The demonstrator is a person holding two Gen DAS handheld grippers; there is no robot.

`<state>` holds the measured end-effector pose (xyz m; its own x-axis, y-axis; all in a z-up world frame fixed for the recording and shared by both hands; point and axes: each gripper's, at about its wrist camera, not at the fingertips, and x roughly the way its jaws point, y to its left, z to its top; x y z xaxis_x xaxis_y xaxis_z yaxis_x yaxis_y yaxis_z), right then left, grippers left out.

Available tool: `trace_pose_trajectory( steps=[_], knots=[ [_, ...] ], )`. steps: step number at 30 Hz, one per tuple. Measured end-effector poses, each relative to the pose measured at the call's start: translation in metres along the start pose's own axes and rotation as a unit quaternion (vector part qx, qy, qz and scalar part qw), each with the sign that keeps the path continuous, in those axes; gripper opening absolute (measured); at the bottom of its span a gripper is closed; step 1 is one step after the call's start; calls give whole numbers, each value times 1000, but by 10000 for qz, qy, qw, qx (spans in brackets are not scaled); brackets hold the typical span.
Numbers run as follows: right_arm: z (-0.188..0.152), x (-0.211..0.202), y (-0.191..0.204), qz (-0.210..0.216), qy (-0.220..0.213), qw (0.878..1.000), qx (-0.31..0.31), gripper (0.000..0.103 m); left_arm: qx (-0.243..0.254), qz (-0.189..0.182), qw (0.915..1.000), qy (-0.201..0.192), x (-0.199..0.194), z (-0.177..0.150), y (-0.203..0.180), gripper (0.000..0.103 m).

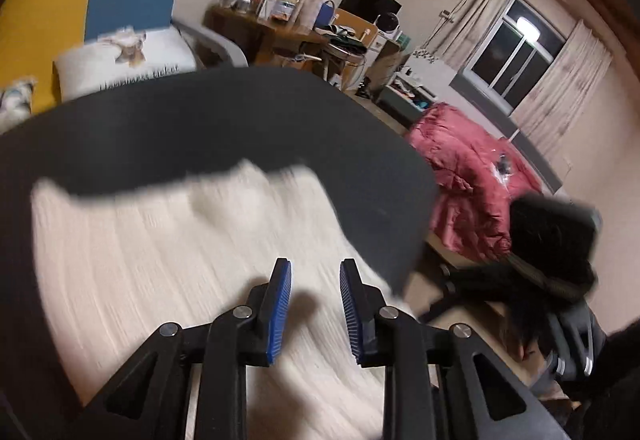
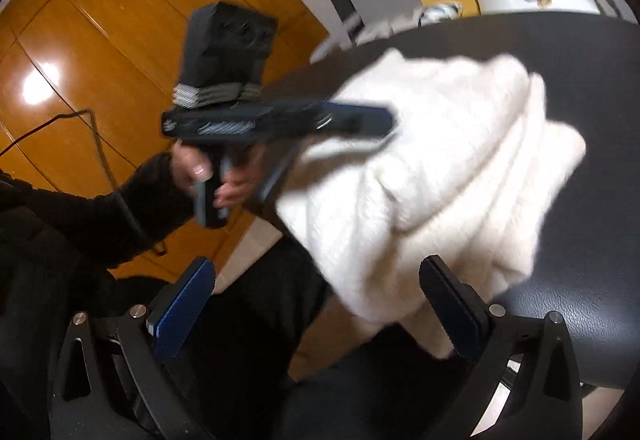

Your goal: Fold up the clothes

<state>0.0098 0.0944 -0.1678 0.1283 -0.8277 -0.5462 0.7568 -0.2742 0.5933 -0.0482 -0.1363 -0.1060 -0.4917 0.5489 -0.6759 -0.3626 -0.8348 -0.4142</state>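
My left tongs stand partly apart with nothing between them, just above the white sweater. My right tongs gape wide and empty at six o'clock, the sweater's near edge hanging beside one finger. The sweater lies bunched and partly folded on the black bench, spreading toward twelve o'clock. I judge that squaring it up remains.

A cream-white knitted garment lies bunched in thick, soft folds on the dark round worktop (its ribbed knit shows despite the blur). One edge hangs over the worktop's near rim; the rest spreads flat across it.
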Motion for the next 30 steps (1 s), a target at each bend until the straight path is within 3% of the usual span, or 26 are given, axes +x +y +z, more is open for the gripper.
trace_pose_trajectory(
  steps=[4,6,9,13,16,19,20,21,23,25,28,30],
  knots=[
    [7,9,-13,243,-200,9985,439,103,126,339,9983,448,22,47,9,34],
    [5,20,-16,467,-254,9971,545,103,328,300,9962,751,33,67,8,36],
    [0,38,-19,772,-333,9938,726,103,1043,76,9881,1127,46,85,-12,36],
    [0,39,-32,969,-451,9900,926,103,1882,48,9635,1905,77,92,-36,36],
    [-1,37,-36,1029,-459,9894,917,103,2206,125,9427,2499,98,90,-38,36],
    [0,36,-36,986,-423,9902,892,103,2426,223,9277,2828,109,85,-38,36],
    [1,35,-36,952,-406,9907,887,103,2484,243,9236,2910,112,82,-37,35],
    [2,35,-35,900,-396,9913,872,103,2557,286,9207,2934,112,79,-36,25],
    [4,33,-31,716,-409,9934,799,103,2664,395,9282,2568,100,73,-39,13],
    [6,28,-26,560,-477,9948,703,103,2465,365,9460,2076,82,77,-41,11],
    [10,16,-17,414,-741,9950,530,103,1310,0,9875,879,35,92,-23,11],
    [11,7,-18,449,-960,9929,538,103,922,126,9947,447,26,92,-12,11]
  ],
)
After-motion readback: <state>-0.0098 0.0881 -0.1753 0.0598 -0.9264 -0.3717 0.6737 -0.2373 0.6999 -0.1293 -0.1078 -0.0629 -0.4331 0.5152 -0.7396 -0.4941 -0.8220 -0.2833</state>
